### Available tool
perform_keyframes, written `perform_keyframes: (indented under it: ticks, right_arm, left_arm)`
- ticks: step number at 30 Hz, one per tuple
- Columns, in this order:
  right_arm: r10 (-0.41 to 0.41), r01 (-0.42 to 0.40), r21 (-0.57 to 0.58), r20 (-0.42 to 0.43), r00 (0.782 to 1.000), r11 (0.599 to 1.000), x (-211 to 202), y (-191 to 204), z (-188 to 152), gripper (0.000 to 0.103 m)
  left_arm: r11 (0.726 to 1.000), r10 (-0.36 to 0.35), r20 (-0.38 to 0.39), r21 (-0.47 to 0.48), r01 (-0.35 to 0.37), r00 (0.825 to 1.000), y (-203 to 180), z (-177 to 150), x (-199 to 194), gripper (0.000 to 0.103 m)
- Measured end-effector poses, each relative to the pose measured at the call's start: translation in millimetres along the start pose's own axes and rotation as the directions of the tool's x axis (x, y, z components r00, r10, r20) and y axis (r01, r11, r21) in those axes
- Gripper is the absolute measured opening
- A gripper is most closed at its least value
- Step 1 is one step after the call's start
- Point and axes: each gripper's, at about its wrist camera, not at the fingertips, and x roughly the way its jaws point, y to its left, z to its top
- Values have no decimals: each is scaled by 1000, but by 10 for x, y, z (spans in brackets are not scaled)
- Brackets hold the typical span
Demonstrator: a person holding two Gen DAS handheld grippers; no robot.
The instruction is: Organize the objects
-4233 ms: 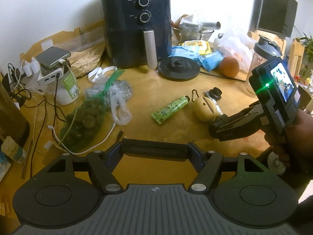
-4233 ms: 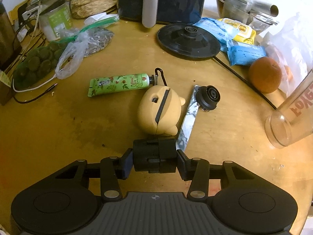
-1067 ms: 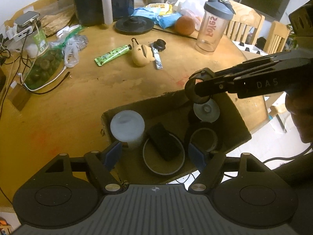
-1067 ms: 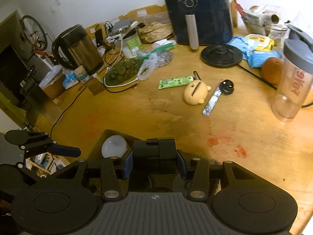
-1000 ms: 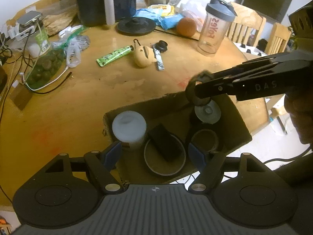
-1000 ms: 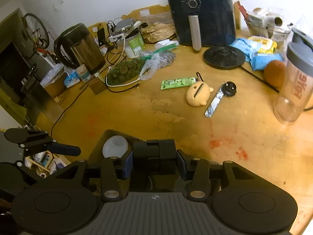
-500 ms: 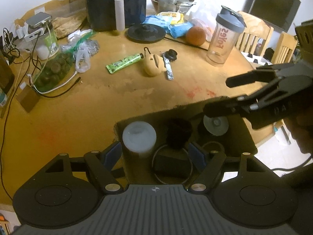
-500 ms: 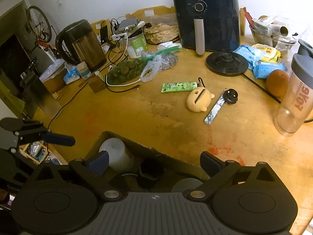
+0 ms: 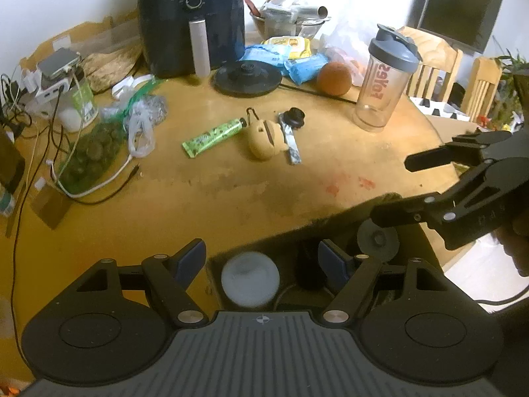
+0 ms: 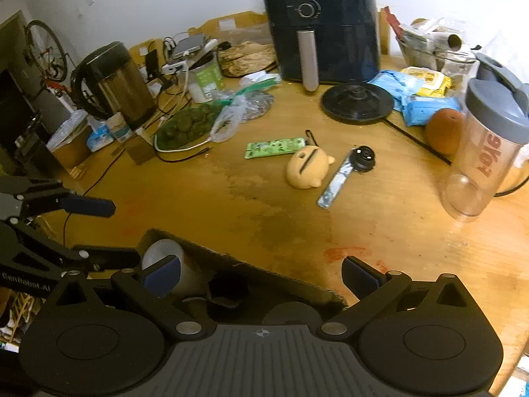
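Observation:
An open cardboard box (image 10: 264, 276) stands at the table's near edge. Inside it are a white round container (image 9: 250, 279), a black block (image 10: 228, 289) and a grey disc (image 9: 378, 239). My right gripper (image 10: 261, 274) hangs over the box, jaws wide open and empty, with the black block lying below them. My left gripper (image 9: 261, 258) is open above the white container and touches nothing. Each gripper shows in the other's view: the right gripper (image 9: 403, 188) at the right, the left gripper (image 10: 99, 231) at the left. Farther back lie a green tube (image 9: 213, 137), a yellow case (image 9: 263, 140), a foil strip (image 9: 292, 147) and a black knob (image 9: 295, 115).
Across the back stand an air fryer (image 10: 322, 23), a kettle base (image 10: 358, 102), an orange (image 10: 443, 130) and a shaker bottle (image 10: 486, 152). A kettle (image 10: 112, 82), cables and a bag of green balls (image 10: 188, 124) crowd the left. Chairs (image 9: 429, 63) stand beyond the right edge.
My right gripper's jaws swung wide apart and let go of the black block, which now lies in the box. My left gripper rose a little, so the box sits lower in its view.

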Motion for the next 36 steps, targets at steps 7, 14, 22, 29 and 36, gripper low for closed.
perform_keyframes:
  ticks: [7, 14, 22, 29, 36]
  right_arm:
    - [-43, 43, 35, -1, 999, 998, 6, -137, -3, 103]
    - [-82, 82, 64, 1, 997, 995, 9, -267, 10, 103]
    - [-116, 116, 89, -4, 993, 989, 35, -390, 51, 103]
    - [-130, 131, 93, -10, 991, 987, 97, -406, 120, 103]
    - [-143, 144, 90, -16, 990, 985, 169, -387, 208, 103]
  left_arm:
    - [999, -3, 3, 38, 3, 1000, 20, 141, 79, 75]
    - [997, -7, 4, 71, 7, 1000, 38, 256, 158, 75]
    - [995, -21, 3, 93, 20, 1000, 85, 345, 231, 75]
    - [995, -33, 1, 98, 32, 999, 143, 397, 285, 75]
    - [994, -54, -2, 96, 54, 999, 196, 436, 346, 75]
